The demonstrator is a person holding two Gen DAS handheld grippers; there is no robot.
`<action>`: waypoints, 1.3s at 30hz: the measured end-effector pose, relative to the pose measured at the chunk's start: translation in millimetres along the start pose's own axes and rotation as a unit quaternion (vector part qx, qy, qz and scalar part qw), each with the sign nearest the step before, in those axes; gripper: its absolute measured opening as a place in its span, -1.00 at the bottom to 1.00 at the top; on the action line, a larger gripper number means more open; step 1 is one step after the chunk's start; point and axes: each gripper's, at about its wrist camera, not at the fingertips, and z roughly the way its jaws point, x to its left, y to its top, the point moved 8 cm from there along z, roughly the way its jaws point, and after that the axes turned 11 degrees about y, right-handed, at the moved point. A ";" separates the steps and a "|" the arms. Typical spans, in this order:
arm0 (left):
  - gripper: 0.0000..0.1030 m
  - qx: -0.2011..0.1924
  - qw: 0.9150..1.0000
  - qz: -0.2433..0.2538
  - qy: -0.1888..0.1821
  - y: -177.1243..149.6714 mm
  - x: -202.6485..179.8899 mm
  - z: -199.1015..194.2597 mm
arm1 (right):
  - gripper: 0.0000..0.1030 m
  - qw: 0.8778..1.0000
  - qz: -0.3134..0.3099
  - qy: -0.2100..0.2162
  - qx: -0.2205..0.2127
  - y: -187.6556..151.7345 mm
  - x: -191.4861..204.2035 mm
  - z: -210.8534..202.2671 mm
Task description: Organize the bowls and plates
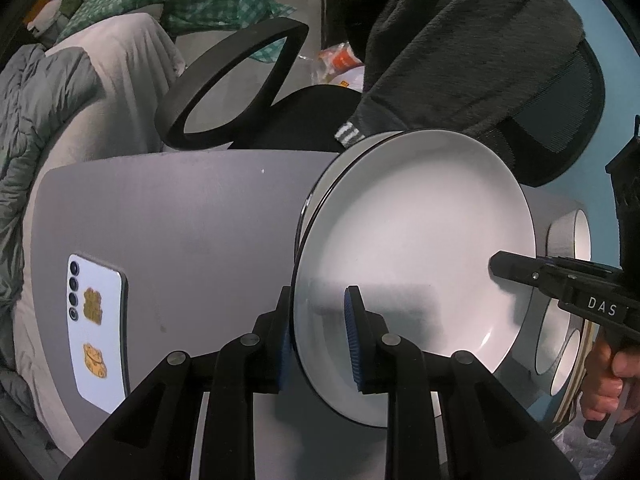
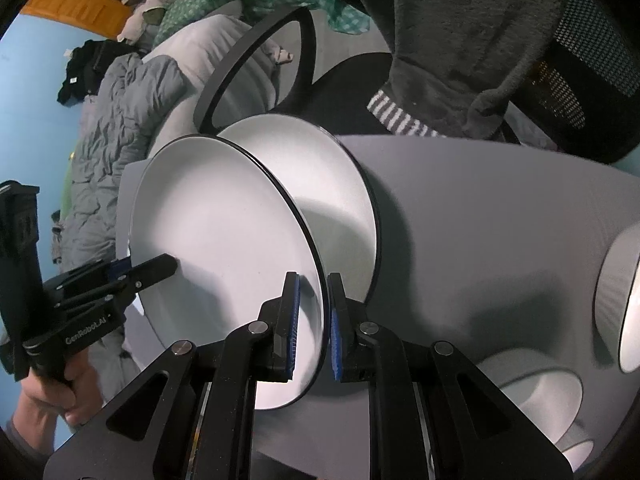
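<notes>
A white plate with a thin black rim [image 1: 420,248] [image 2: 224,232] hangs tilted over the grey table [image 1: 180,208] [image 2: 480,200], carried by both grippers. My left gripper [image 1: 320,340] [image 2: 168,266] is shut on its near-left rim, blue pads on either side. On the opposite rim, my right gripper [image 2: 316,320] [image 1: 504,270] is shut as well. Under the carried plate a second, matching plate [image 1: 320,188] [image 2: 320,168] lies on the table, mostly hidden in the left wrist view. Grey ribbed bowls with white insides [image 1: 570,236] [image 2: 616,292] stand at the table's right side.
A white phone [image 1: 96,328] lies on the table's left part. More bowls [image 2: 540,400] [image 1: 560,340] sit near the right front corner. Behind the table are a black office chair [image 1: 224,92] and a person in a dark fleece [image 1: 460,40]. A grey quilt [image 1: 24,140] lies at the left.
</notes>
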 end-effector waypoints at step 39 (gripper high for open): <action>-0.50 -0.001 0.999 0.029 0.039 0.1 -10.5 7.8 | -0.18 0.996 0.032 -0.066 0.041 18.9 -8.1 8.6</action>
